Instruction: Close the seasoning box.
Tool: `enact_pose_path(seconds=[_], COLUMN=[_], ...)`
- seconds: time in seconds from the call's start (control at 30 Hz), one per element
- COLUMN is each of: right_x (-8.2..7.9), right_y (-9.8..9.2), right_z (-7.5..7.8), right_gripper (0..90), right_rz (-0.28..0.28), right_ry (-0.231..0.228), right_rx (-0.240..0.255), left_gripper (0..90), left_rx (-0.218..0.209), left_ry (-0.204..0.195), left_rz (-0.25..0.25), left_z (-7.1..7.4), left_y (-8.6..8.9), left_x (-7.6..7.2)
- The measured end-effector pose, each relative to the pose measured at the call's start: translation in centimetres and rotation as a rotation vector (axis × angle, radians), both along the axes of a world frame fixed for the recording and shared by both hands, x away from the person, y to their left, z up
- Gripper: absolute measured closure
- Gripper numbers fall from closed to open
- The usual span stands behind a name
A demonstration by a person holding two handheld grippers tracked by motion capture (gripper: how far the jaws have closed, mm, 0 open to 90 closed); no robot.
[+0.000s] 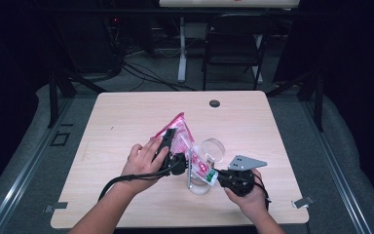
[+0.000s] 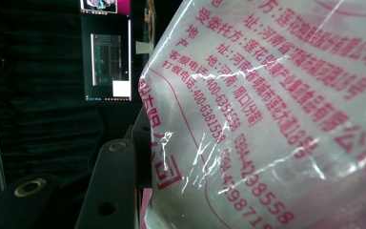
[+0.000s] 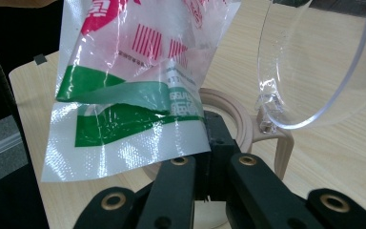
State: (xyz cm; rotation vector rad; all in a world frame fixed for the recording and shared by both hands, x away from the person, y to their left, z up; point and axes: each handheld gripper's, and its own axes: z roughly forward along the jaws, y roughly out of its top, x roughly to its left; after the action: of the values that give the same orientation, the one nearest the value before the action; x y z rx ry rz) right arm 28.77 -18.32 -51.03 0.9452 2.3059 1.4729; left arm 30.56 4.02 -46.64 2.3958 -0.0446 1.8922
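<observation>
Plastic bag, pink print: slung tilted over the open jar, lower corner at its mouth. Left gripper clamped on upper end, right gripper pinched shut on lower corner. Best lifted higher at upper end, corner kept centred above jar.

The plastic bag carries pink-red Chinese print. Legible on it in the left gripper view are 河南省, 周口, the words 客服电话 beside the phone number 400-6351558, a second number 400-6381558, and 0394- with digits ending 8558. In the right gripper view the bag shows a pink barcode above green bands.
</observation>
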Motion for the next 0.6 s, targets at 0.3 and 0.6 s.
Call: enact_pose_path(seconds=[0.3,0.6], right_x=[0.00,0.05], right_y=[-0.02,-0.05], right_z=[0.01,-0.03], right_gripper=[90.0,90.0], right_rz=[0.000,-0.002], right_ry=[-0.001,-0.001], right_rx=[-0.003,-0.002], left_gripper=[59.1,59.1], left_rx=[-0.005,0.006], left_ry=[-0.003,-0.009], left_rz=[-0.002,0.001], left_z=[0.01,0.13], left_y=[-0.01,-0.13], left_x=[-0.04,-0.10])
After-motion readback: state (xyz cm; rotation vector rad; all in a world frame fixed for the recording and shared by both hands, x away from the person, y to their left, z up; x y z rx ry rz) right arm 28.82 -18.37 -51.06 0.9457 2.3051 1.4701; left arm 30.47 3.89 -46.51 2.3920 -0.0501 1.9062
